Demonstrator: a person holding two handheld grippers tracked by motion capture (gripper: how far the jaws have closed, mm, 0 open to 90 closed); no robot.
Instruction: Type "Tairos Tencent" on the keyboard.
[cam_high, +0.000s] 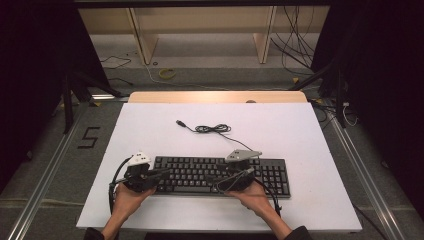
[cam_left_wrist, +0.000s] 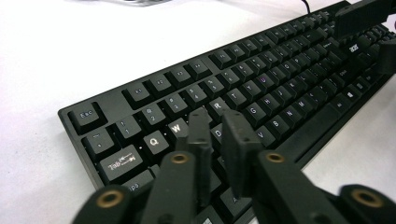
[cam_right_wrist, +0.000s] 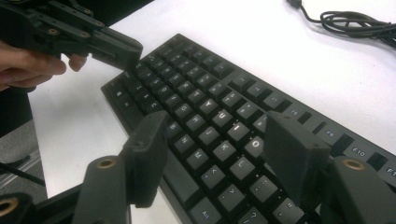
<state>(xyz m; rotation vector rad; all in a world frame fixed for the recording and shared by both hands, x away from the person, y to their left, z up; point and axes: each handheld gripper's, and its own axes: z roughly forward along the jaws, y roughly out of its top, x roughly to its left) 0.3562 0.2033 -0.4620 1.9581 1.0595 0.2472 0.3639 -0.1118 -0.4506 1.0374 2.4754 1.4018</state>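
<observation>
A black keyboard (cam_high: 220, 175) lies on the white tabletop (cam_high: 150, 130) near its front edge. Its cable (cam_high: 212, 129) is coiled behind it and ends in a loose USB plug (cam_high: 180, 122). My left gripper (cam_high: 162, 172) hovers low over the keyboard's (cam_left_wrist: 261, 84) left end, above the W and D keys. In the left gripper view (cam_left_wrist: 218, 126) its jaws stand nearly together with nothing between them. My right gripper (cam_high: 220, 178) hangs over the letter keys right of centre. In the right gripper view (cam_right_wrist: 215, 123) its jaws are spread wide and empty above the keyboard (cam_right_wrist: 205, 102), with the left gripper (cam_right_wrist: 123, 51) farther off.
The cable coil (cam_right_wrist: 355, 21) lies on bare white surface behind the keyboard. Metal rails run along both sides of the table. Beyond the far edge, the floor holds a yellow ring (cam_high: 167, 73), loose wires and wooden frame legs. A "5" mark (cam_high: 89, 137) is on the left floor.
</observation>
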